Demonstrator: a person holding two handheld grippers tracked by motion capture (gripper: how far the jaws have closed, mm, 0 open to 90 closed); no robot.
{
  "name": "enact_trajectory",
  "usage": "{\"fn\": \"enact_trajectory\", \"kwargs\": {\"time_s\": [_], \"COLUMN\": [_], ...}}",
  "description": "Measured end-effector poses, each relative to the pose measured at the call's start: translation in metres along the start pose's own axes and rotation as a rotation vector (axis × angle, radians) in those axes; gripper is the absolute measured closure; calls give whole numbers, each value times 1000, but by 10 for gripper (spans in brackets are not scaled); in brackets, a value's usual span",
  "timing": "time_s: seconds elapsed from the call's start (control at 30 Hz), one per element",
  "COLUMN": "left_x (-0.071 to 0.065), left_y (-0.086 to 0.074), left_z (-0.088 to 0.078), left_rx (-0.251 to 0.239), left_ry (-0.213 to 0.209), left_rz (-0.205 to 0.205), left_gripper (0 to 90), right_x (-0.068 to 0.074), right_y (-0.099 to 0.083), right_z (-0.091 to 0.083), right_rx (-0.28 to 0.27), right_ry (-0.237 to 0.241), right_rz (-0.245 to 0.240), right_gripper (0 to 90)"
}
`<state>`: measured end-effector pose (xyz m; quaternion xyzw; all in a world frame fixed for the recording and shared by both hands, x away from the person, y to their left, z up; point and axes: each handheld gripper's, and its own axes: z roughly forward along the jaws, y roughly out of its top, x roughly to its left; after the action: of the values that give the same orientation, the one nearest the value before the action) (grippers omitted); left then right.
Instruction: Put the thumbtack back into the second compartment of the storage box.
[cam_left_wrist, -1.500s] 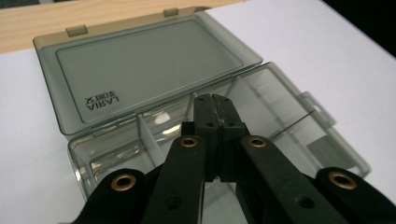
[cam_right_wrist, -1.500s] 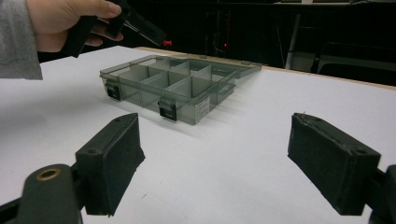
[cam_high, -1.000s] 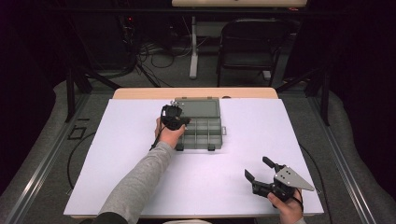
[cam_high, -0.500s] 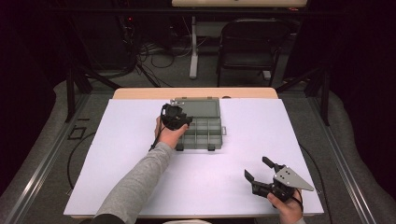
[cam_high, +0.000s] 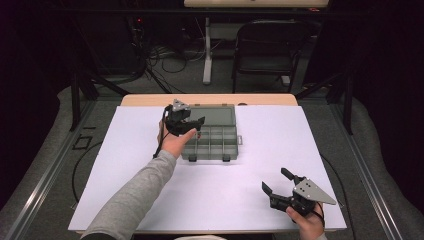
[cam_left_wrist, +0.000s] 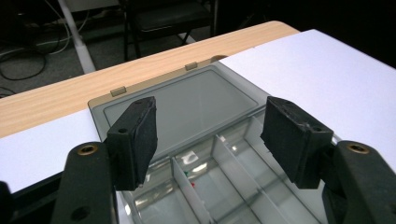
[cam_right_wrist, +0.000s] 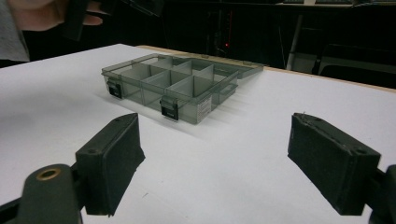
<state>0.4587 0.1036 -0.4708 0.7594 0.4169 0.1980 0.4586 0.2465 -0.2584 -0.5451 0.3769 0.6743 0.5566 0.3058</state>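
The compartment box (cam_high: 212, 135), a smoky see-through organiser with its lid (cam_left_wrist: 187, 100) laid back flat, sits at the far middle of the white sheet (cam_high: 125, 165) that covers the wooden table (cam_high: 210, 99). Dividers split its tray into small cells, and two dark latches (cam_right_wrist: 169, 109) hang on the near wall. Your left gripper (cam_high: 192, 126) hovers over the box's left end, its jaws having just been opening; they now stand released and wide with nothing between the pads, and in the left gripper view they frame the cells and the lid beyond. Your right gripper (cam_high: 274, 181) rests well apart from the box at the near right corner of the sheet, jaws likewise spread and holding nothing, pointed toward the box. Behind the table stand a dark folding chair (cam_high: 265, 50) and loose cables on the floor.
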Motion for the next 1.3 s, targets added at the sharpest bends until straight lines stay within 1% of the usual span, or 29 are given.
{"fn": "enact_trajectory", "kwargs": {"time_s": [0.03, 0.23, 0.37, 0.47, 0.5, 0.53, 0.6, 0.7, 0.8, 0.87, 0.97, 1.0, 1.1, 1.13, 1.23, 1.3], "left_x": [0, 1, 4, 8, 11, 11, 13, 16, 18, 18, 17, 17, 17, 18, 20, 21], "left_y": [1, 2, -2, -8, -13, -13, -21, -34, -51, -64, -83, -89, -103, -108, -122, -131], "left_z": [-5, -40, -61, -78, -89, -89, -101, -119, -135, -145, -155, -159, -170, -173, -181, -183], "left_rx": [-1, -49, -62, -67, -71, -71, -77, -100, -123, -138, -141, -140, -133, -139, -146, -143], "left_ry": [-8, -43, -43, -52, -59, -59, -67, -63, -73, -75, -89, -88, -65, -61, -57, -71], "left_rz": [-1, 7, 29, 24, 22, 22, 23, 31, 16, 22, 13, 10, 32, 31, 33, 32], "left_gripper": [349, 340, 339, 339, 337, 336, 336, 336, 334, 334, 335, 336, 336, 336, 336, 336], "right_x": [0, 1, 1, 0, 1, 1, 1, 1, 1, 1, 1, 1, 1, 1, 1, 1], "right_y": [0, 0, 0, 0, 0, 0, 0, 0, 0, 0, -1, -1, -1, -1, -1, -1], "right_z": [0, 0, 0, 0, 0, 0, 0, 0, 1, 1, 1, 1, 1, 1, 1, 1], "right_rx": [0, -2, -2, -2, -2, -2, 1, 3, 5, 5, 10, 11, 13, 13, 15, 16], "right_ry": [0, 0, -3, -5, -5, -5, -6, -5, -8, -8, -10, -11, -13, -13, -12, -12], "right_rz": [0, -3, -2, -2, -2, -2, 0, -2, -6, -7, -6, -6, -6, -5, -7, -5], "right_gripper": [169, 169, 169, 169, 169, 169, 169, 169, 169, 169, 169, 169, 169, 169, 169, 169]}}
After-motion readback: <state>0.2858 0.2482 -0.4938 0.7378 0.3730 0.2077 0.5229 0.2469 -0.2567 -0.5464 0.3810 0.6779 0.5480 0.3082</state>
